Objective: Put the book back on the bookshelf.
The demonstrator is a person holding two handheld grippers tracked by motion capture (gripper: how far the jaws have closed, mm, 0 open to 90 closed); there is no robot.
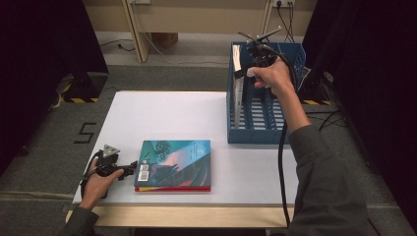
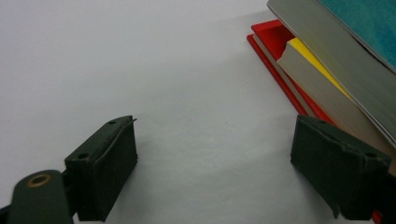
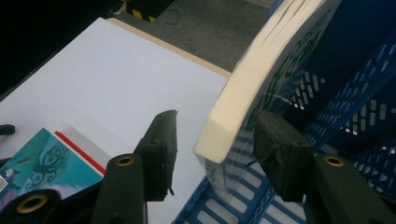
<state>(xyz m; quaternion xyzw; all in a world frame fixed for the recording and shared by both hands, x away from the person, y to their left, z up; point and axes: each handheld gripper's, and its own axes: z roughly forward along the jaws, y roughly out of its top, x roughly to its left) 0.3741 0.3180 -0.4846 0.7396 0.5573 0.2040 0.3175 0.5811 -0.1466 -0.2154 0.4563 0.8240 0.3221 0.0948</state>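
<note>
A thick white-paged book [image 3: 243, 93] stands upright in the left slot of a blue file rack [image 1: 260, 135]. My right gripper [image 3: 217, 121] straddles its top corner with the jaws open; the left jaw stands clear of the pages. In the high view the right gripper [image 1: 244, 73] reaches down into the rack over the book [image 1: 238, 93]. A stack of books [image 1: 174, 164] with a teal cover on top and a red one at the bottom lies flat near the table's front. My left gripper [image 1: 129, 169] rests just left of it, open, nothing between its jaws [image 2: 215, 128]; the stack [image 2: 327, 74] lies beside its right jaw.
The white table [image 1: 172, 113] has bare room at the back left and the middle. The rack [image 3: 355, 93] stands at the back right corner. A black cable [image 1: 282, 162] hangs along the right forearm. Dark curtains flank both sides.
</note>
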